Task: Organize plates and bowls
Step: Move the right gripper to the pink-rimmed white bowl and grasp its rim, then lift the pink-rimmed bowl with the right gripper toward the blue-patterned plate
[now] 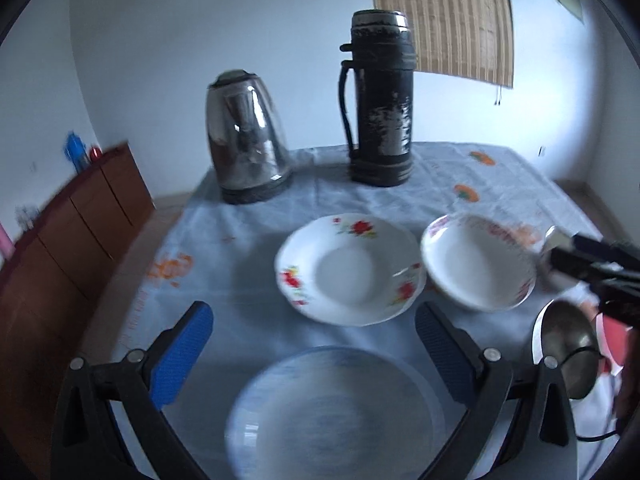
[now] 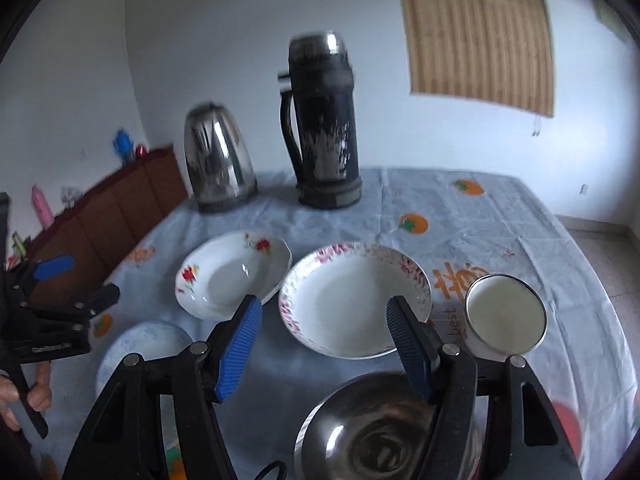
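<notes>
The right hand-held gripper (image 2: 324, 344) hangs above the near edge of the tabletop (image 2: 500, 216), pointing down and forward, its blue pads parted with only air between them; nothing is gripped. Straight ahead of it, framed between the two pads, lies the pink-rimmed plate (image 2: 356, 300), flat on the cloth. That plate is the nearest ceramic piece to this side, and since it is round it has no long axis to line up with; what matters is that its near rim faces the pads head-on, so a forward-and-down reach would probably meet that rim first. Directly beneath the same gripper sits the steel bowl (image 2: 376, 432), and just right of the plate stands a white enamel cup (image 2: 506, 316). To the left, nearly touching the pink-rimmed plate, is the red-flowered plate (image 2: 234, 274). The left hand-held gripper (image 1: 314, 344) is likewise slack and empty, its pads spread wide over the pale blue plate (image 1: 332, 416), which lies right under it at the near edge; the red-flowered plate (image 1: 348, 268) is the next thing forward of it. So each side has a plate of its own close by: blue for the left, pink-rimmed for the right. The kettle (image 2: 218, 164) and the tall dark flask (image 2: 324, 128) stand well back, clear of any reach.
</notes>
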{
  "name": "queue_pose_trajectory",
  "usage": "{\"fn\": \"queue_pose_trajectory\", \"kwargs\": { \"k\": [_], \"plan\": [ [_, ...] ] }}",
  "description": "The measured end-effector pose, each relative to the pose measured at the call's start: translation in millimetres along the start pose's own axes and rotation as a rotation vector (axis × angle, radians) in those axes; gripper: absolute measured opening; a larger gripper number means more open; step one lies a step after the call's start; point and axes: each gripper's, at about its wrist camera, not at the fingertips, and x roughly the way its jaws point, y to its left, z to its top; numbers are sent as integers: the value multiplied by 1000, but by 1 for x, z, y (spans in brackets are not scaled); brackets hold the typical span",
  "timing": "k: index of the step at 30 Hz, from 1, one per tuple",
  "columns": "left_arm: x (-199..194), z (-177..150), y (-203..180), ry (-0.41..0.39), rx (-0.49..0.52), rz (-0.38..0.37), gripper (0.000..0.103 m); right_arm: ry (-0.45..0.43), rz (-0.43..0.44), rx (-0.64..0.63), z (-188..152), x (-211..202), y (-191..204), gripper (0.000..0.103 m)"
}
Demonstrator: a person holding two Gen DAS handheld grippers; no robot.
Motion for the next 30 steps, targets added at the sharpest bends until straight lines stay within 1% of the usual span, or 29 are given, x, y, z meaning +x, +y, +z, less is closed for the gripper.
{"fn": "queue_pose_trajectory", "kwargs": {
  "k": [2, 4, 6, 7, 10, 11, 12, 13, 14, 15, 18, 20, 21, 22, 25, 27, 28, 30],
  "plan": [
    [8, 2, -16, 50, -79, -45, 103, 85, 27, 2, 15, 17, -18, 67],
    [20, 2, -33, 116, -150, -87, 101, 157, 19, 12, 29, 38, -38, 67],
    [33, -1, -52, 174, -229, -115, 99, 196, 20, 52, 41, 57, -60, 65],
    [40, -2, -62, 198, -260, -130, 98, 226, 38, 69, 46, 67, -68, 64],
    [58, -4, -84, 273, -313, -137, 98, 318, 54, 98, 54, 97, -86, 60],
    [67, -5, -90, 308, -334, -141, 96, 344, 52, 87, 56, 106, -89, 58],
    [73, -6, -94, 333, -349, -145, 92, 374, 43, 72, 58, 116, -91, 54],
    [80, -6, -98, 363, -363, -154, 84, 391, 40, 64, 58, 123, -93, 49],
    [87, -6, -101, 394, -371, -167, 81, 413, 41, 63, 60, 129, -95, 49],
    [93, -7, -103, 415, -374, -169, 81, 434, 43, 66, 61, 135, -98, 49],
    [106, -7, -104, 432, -413, -154, 79, 470, 28, 53, 64, 150, -105, 49],
    [113, -7, -103, 446, -454, -183, 70, 483, 42, 66, 64, 157, -110, 48],
    [116, -8, -102, 453, -470, -194, 69, 495, 63, 77, 64, 160, -112, 42],
    [119, -8, -103, 457, -481, -201, 69, 505, 73, 77, 63, 163, -113, 34],
    [130, -10, -108, 493, -478, -208, 68, 528, 49, 23, 60, 174, -106, 29],
    [138, -12, -109, 513, -493, -241, 62, 551, 39, 11, 56, 180, -104, 27],
    [142, -13, -109, 523, -500, -253, 57, 562, 38, 11, 54, 183, -105, 26],
    [150, -13, -109, 518, -513, -281, 49, 563, 45, 16, 51, 186, -106, 25]
  ]
}}
